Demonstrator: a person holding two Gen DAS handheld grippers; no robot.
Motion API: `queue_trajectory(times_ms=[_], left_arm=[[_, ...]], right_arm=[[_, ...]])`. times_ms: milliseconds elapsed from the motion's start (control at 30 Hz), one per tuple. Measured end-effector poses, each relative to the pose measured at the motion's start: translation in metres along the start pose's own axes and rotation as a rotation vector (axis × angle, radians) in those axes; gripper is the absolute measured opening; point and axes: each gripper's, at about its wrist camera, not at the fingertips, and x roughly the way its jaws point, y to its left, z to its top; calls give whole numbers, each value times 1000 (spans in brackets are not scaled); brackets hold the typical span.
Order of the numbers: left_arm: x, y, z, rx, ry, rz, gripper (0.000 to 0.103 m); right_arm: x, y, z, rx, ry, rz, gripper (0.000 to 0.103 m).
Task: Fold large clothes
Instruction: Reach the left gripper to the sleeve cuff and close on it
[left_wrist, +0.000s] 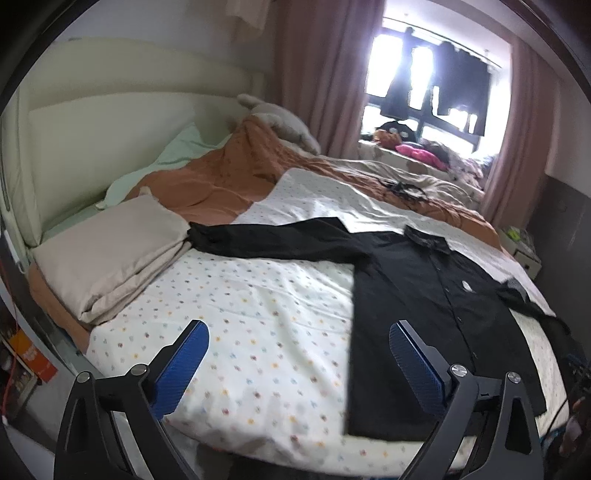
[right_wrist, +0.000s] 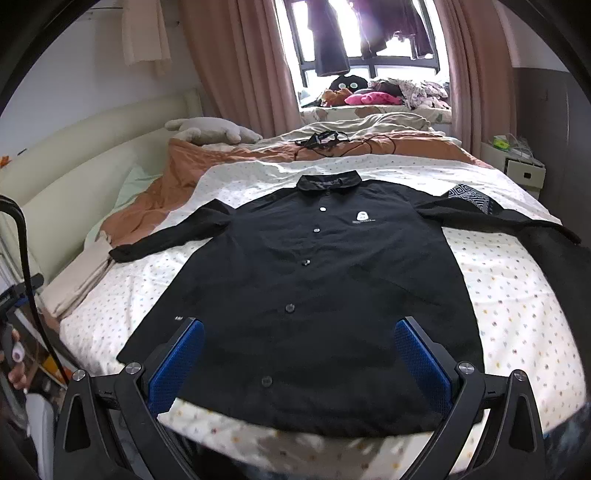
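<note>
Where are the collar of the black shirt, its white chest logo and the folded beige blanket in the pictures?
collar (right_wrist: 329, 181), right wrist view, middle of the collar band.
white chest logo (right_wrist: 361, 216), right wrist view, centre of the white mark.
folded beige blanket (left_wrist: 110, 243), left wrist view, top face of the stack.

Cream padded headboard (left_wrist: 92, 122), pink curtains (right_wrist: 236, 62), bright backlit window (right_wrist: 362, 44), white bedside cabinet (right_wrist: 517, 166).

- Left black two-finger gripper with blue textured pads (left_wrist: 299, 363): jaws spread wide, holding nothing, hovering.
- Right black two-finger gripper with blue pads (right_wrist: 300, 363): jaws equally wide apart, empty, raised.
</note>
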Motion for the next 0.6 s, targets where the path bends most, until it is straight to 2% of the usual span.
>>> queue_trajectory(times_ms=[100, 267, 600], left_arm=[[20, 16, 13, -33, 12, 25, 98], [49, 42, 32, -94, 47, 52, 90], [104, 83, 63, -172, 88, 97, 88]], right_arm=[[14, 3, 8, -3, 9, 5, 103], [40, 10, 20, -7, 33, 10, 103], [92, 29, 48, -26, 90, 20, 97]])
